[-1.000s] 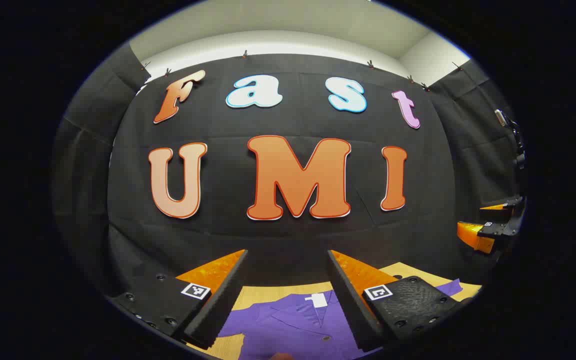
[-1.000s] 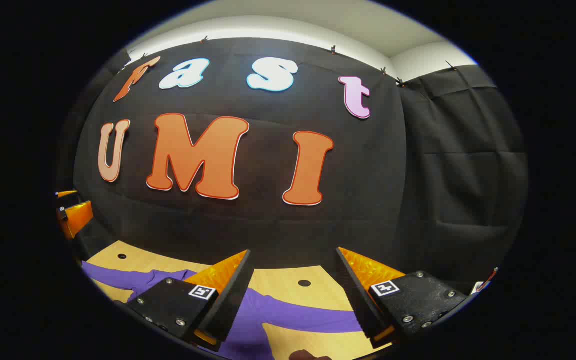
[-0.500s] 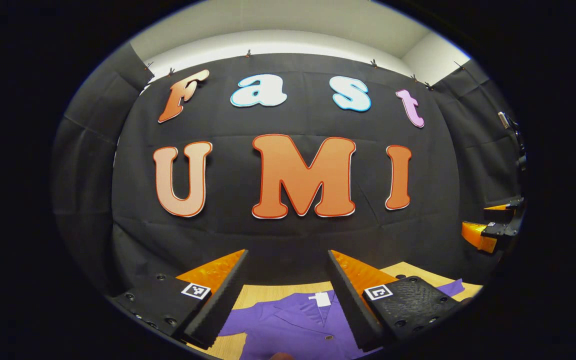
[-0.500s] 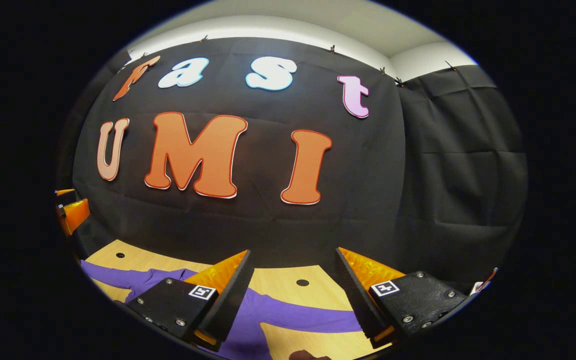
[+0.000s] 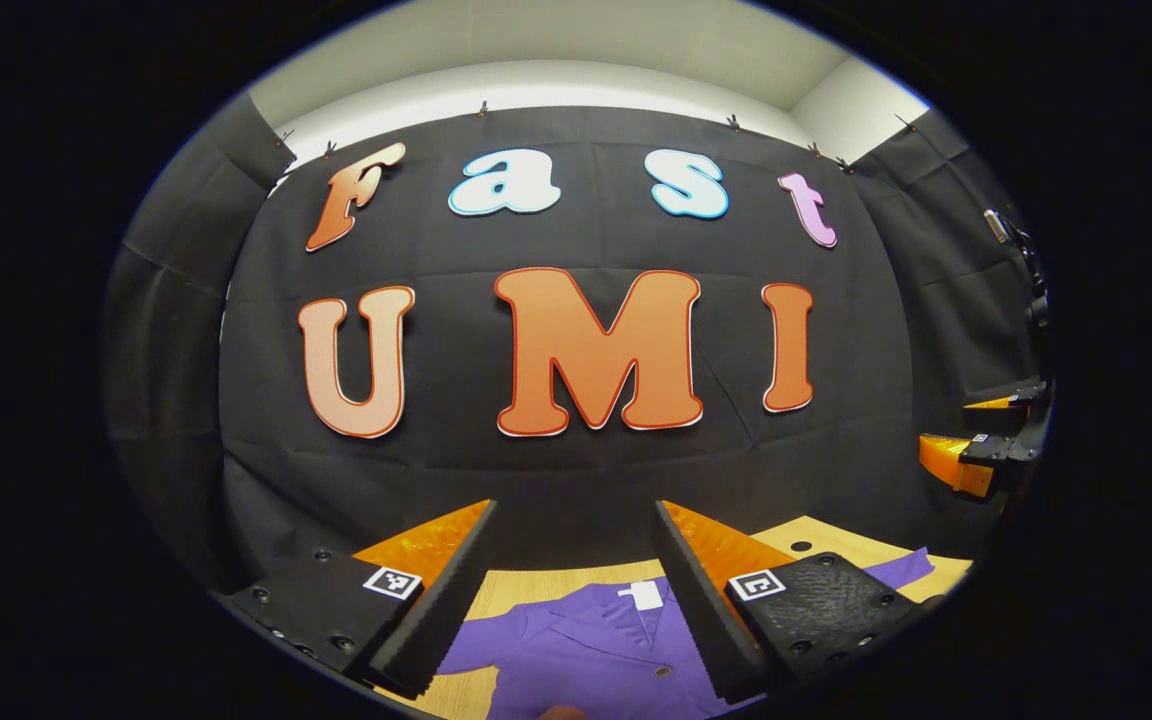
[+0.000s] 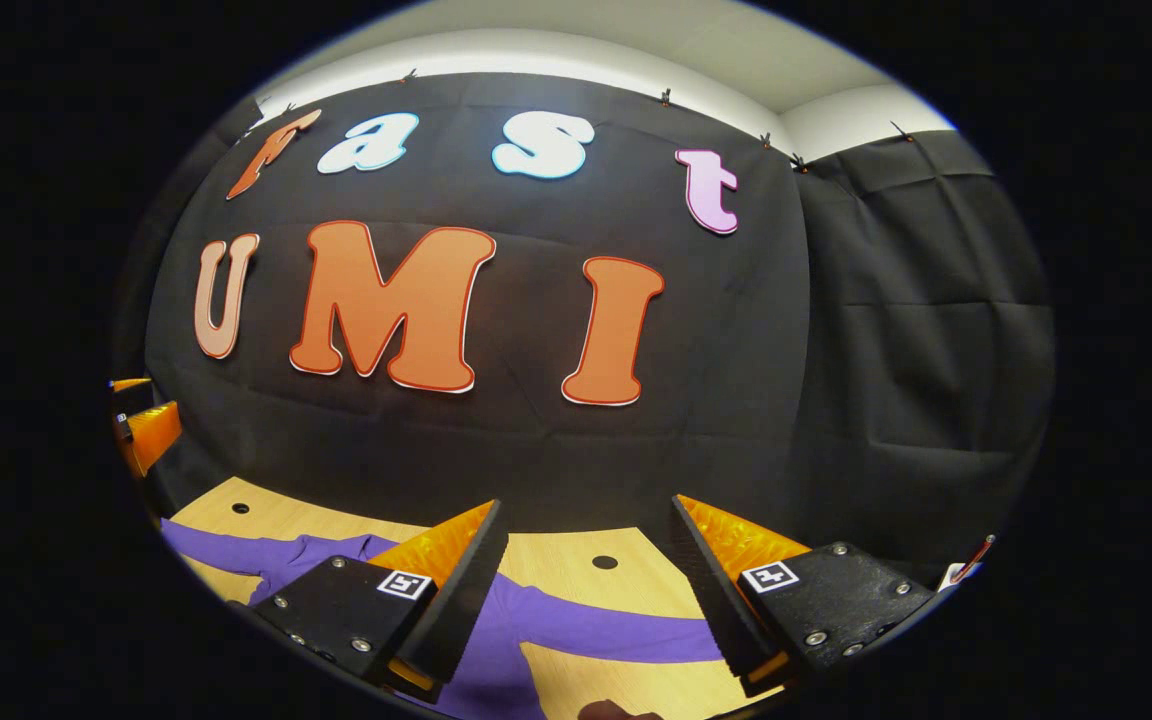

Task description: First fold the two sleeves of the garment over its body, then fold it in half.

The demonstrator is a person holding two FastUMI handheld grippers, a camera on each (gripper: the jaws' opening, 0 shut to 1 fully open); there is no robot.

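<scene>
Left gripper view: the left tongs stand wide apart, nothing between the fingers, held above the light wooden table. Below and between the fingers lies the purple collared button-front garment, spread flat on the table. Its collar with a small white neck label points toward the black cloth booth wall. One dark button shows on the front placket. A purple sleeve end reaches out to the right past the right-hand finger, near a dark round hole in the tabletop. At the far right edge the right tongs hang in the air, well above the table; how far they gape cannot be told from here.

Right gripper view: the right tongs are also spread wide and grip nothing, held above the table. One long purple sleeve of the garment runs across the wood beneath them, lying flat and stretched out, not folded over the body. The other sleeve extends toward the left. Two dark round holes show in the tabletop. At the left edge, the left tongs hang in the air.
</scene>
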